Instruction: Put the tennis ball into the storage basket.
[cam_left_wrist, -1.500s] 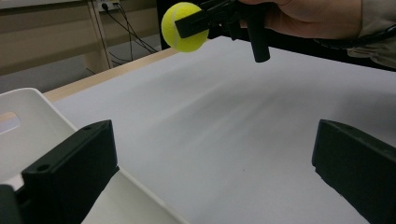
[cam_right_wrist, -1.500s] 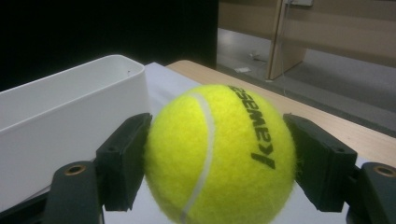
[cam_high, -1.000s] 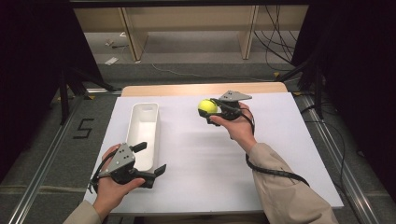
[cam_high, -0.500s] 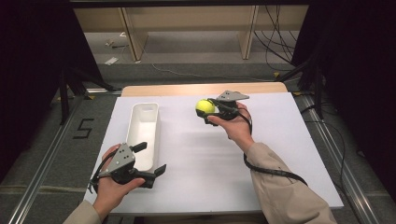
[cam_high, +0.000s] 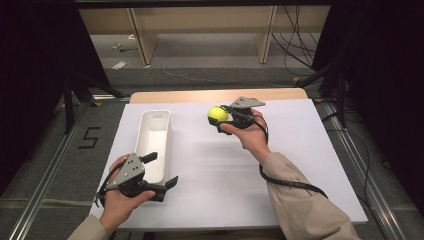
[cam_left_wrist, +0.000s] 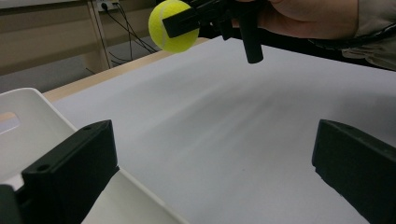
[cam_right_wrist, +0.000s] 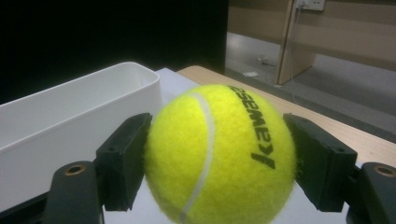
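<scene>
The left gripper (cam_high: 162, 172), jaws spread and holding nothing, rests beside the white bin (cam_high: 153, 142). Right of it, the right gripper (cam_high: 222, 119) clamps the tennis ball (cam_high: 217, 114) above the tabletop (cam_high: 300, 150); a loosened grip could let it bounce away.

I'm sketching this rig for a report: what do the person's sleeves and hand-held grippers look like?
Beige long sleeves. Each hand-held gripper, left and right, is black with two blocky jaws, a grey three-cornered plate on top, and a black cable trailing.
</scene>
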